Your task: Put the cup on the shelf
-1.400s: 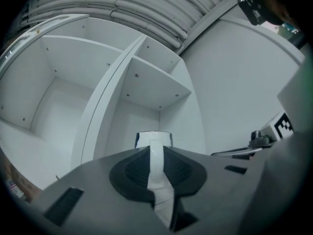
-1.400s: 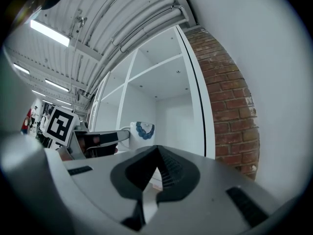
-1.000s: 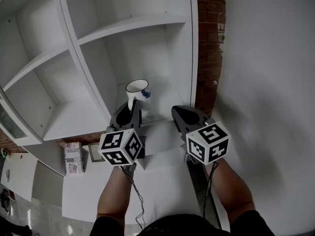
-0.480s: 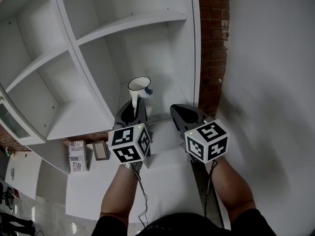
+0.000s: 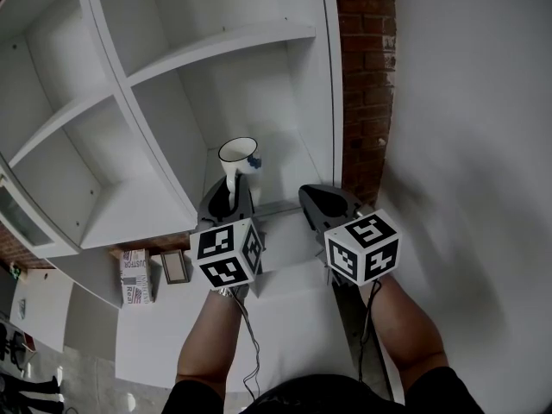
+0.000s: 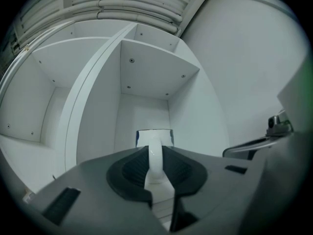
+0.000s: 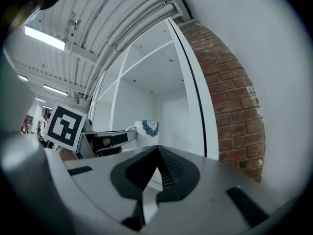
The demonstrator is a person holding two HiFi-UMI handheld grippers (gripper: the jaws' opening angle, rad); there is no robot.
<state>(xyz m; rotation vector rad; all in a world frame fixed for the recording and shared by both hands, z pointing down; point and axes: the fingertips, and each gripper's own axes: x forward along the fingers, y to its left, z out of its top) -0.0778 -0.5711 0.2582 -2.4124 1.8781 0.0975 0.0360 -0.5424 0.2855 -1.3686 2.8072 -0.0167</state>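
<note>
Cup (image 5: 239, 158) was upright inside the shelf's (image 5: 216, 46) lower right bay. Left gripper (image 5: 230, 195) had its handle (image 6: 155, 155) between jaws that had just been easing apart, pads seemingly touching it. Right gripper (image 5: 326, 200) hung just beside the left one, jaws together, holding nothing, clear of the cup.
</note>
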